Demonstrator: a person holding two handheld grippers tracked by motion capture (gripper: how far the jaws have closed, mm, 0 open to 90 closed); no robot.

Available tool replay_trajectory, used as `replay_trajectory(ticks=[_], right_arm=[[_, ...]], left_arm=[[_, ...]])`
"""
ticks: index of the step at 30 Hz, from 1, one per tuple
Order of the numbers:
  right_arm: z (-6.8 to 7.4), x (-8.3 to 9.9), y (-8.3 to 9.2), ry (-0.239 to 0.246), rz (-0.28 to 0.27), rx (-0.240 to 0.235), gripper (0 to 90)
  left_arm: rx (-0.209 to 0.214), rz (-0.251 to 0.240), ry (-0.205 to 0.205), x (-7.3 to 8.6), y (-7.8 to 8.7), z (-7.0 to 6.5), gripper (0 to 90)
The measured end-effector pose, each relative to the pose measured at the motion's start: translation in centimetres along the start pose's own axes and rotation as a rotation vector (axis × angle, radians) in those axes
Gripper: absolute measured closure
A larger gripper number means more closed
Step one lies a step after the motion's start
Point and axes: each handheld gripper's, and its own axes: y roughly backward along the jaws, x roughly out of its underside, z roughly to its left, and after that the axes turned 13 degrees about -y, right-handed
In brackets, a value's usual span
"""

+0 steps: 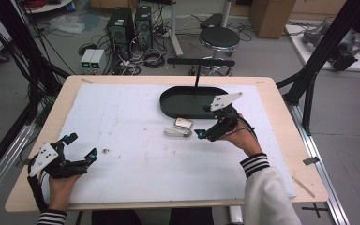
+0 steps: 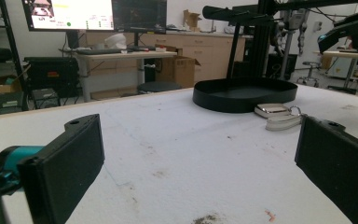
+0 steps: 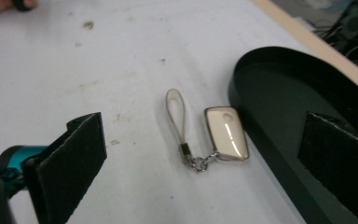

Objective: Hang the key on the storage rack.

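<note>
Right gripper fingers open over key fob beside black tray; left gripper open, empty.

Both hand-held grippers agape, well apart.

Wooden table under white foam sheet, bearing black tray and key fob.

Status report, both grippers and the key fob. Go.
Right gripper open, hovering by key fob. Fob and strap on mat beside black tray. Left gripper open, idle. Nothing between.
</note>
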Motion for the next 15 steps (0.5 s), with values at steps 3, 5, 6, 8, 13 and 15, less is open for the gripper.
replay_trajectory(ticks=[3, 5, 6, 8, 13, 15], right_arm=[[0.2, -0.6, -1.3, 0.051, 0.060, -0.035, 3.4], [0.4, -0.9, -2.2, 0.077, 0.104, -0.045, 3.8], [0.4, -1.0, -2.6, 0.083, 0.122, -0.047, 3.8], [0.5, -1.2, -3.3, 0.094, 0.145, -0.051, 3.9], [0.4, -1.8, -5.1, 0.109, 0.219, -0.052, 5.3], [0.4, -1.9, -5.4, 0.109, 0.234, -0.052, 7.7]], left_arm=[[0.002, 0.000, -0.005, 0.0, 0.0, 0.0, 1.7], [0.001, -0.001, -0.005, 0.0, 0.0, 0.0, 1.7], [0.001, 0.000, -0.006, 0.0, 0.0, 0.0, 1.7], [0.000, 0.000, -0.004, 0.0, 0.0, 0.0, 1.7], [0.003, 0.001, -0.003, 0.0, 0.0, 0.0, 1.7], [0.002, 0.001, -0.004, 0.0, 0.0, 0.0, 1.7]])
